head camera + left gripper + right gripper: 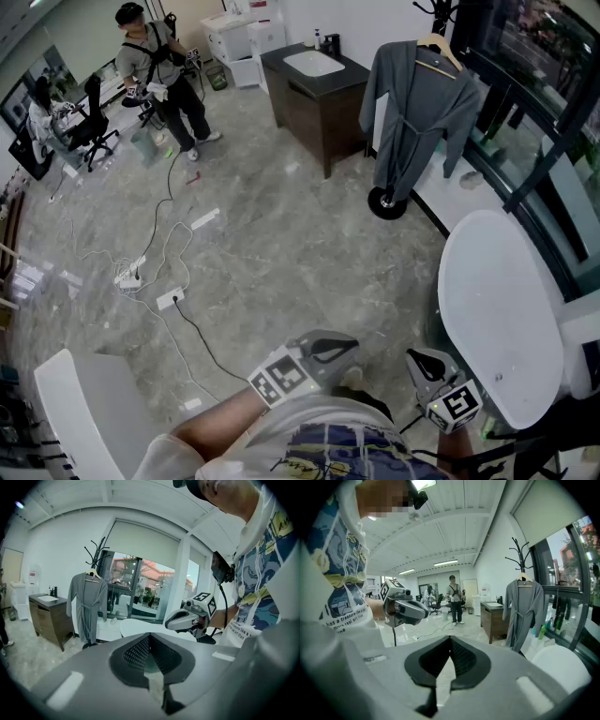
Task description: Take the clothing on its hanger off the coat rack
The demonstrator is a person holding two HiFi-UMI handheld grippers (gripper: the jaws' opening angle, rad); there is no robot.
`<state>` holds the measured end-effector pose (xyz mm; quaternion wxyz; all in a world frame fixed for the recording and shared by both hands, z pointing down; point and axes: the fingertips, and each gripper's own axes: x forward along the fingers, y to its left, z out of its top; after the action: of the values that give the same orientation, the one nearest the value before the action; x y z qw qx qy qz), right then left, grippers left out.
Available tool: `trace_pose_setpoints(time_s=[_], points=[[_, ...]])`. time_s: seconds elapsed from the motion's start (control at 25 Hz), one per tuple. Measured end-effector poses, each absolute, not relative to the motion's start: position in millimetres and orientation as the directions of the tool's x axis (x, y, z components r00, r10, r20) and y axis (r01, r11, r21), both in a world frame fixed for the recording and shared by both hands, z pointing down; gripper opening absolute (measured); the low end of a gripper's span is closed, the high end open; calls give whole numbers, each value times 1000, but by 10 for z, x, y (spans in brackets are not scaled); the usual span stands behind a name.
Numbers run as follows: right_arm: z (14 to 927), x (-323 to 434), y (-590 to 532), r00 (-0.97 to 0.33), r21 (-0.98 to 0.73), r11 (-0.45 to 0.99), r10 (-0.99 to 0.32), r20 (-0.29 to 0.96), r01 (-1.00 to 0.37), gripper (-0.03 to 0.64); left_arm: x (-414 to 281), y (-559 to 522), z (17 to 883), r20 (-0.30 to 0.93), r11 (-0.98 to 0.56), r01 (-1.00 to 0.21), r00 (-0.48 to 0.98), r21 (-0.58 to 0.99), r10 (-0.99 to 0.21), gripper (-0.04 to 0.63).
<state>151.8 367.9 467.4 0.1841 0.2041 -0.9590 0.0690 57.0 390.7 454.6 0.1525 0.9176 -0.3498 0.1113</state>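
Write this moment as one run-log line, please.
stage: not started | robe: on hanger, on coat rack | left gripper: shut, empty | right gripper: shut, empty

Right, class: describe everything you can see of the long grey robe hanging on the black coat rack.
The long grey robe looks like soft cloth, with long sleeves hanging limp and a belt tied at the waist. It hangs down from a pale wooden hanger, hooked on the black coat rack by the window, beside a dark cabinet.

Open office-style workspace, swivel chair, sink cabinet, cables trailing over stone floor
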Motion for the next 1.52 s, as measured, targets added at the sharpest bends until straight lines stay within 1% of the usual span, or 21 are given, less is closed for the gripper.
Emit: trace_pose_setpoints(time_s=[0.24,0.4,0.56,0.64,0.72,0.84,1.0,1.12,1.24,1.4,1.52], points=[[4798,1821,3500,-856,-80,914,-337,392,-397,2,868,3690,4602,320,-712,-672,733,204,-600,2],[4894,1869,3189,-873,-69,927,-320,368,-369,2,854,3452,4642,322,-680,-713,693,170,-645,2],[4815,2062,3018,-863,-93,917,-326,386,-388,5,1007,3285,4507,307,-659,-712,700,240,-645,2],[4769,2073,2821,-863,-79,914,-344,371,-398,31,1019,3120,4440,299,-662,-712,700,232,-648,2],[4743,2009,2627,-865,-67,912,-359,351,-405,48,974,2964,4423,302,-668,-712,700,217,-647,2],[4841,1964,2435,-855,-83,902,-368,366,-424,66,889,2779,4529,306,-662,-706,707,250,-638,3],[4848,1834,1977,-838,-71,889,-397,375,-453,91,708,2277,4620,289,-683,-687,726,249,-624,3],[4735,1680,1596,-828,-66,880,-413,380,-470,106,548,1847,4521,276,-700,-673,738,239,-616,3],[4615,1488,1108,-813,-22,878,-434,387,-479,117,382,1428,4377,246,-729,-650,759,216,-603,28],[4541,1202,567,-803,5,868,-461,378,-496,118,66,1124,4330,246,-757,-627,775,186,-582,29],[4485,1050,205,-795,23,867,-467,387,-498,124,-153,911,4354,255,-748,-633,771,200,-584,29]])
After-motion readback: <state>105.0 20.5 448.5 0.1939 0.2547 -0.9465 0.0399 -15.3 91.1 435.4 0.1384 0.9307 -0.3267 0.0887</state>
